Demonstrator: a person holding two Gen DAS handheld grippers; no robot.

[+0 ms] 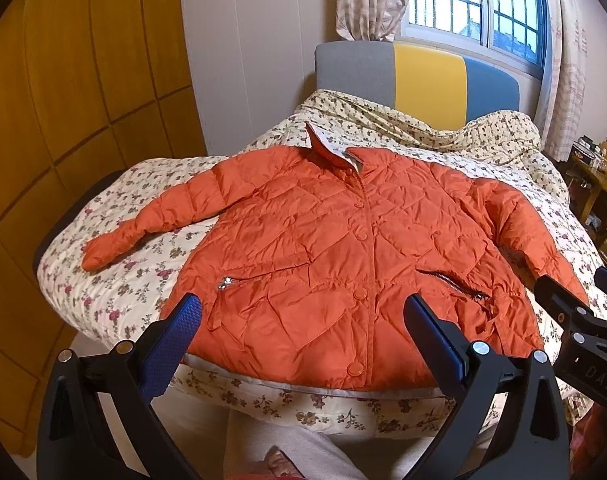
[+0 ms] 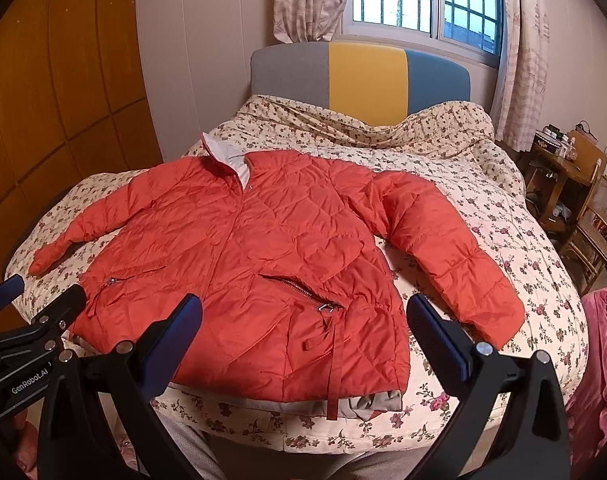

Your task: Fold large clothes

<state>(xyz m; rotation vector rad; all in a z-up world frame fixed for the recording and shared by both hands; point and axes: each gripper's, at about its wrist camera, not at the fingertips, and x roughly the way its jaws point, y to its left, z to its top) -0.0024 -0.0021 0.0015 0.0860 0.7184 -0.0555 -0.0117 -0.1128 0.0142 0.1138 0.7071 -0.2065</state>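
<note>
Orange quilted jacket [image 1: 343,248] lies flat, front up, buttoned, on bed [image 1: 115,292], hem twd operator, both sleeves out to sides: layout suits folding. Left claw [image 1: 303,320] and right claw [image 2: 303,320] hover above hem w/ jaws apart, holding nothing. No fold made yet; prob. sleeve goes first.

"GenRobot.AI" is printed in white on the black body of the left gripper [image 2: 31,312], seen at the left edge of the right wrist view | "DAS" is embossed on the black body of the right gripper [image 1: 575,292], seen at the right edge of the left wrist view | no other text can be read
</note>
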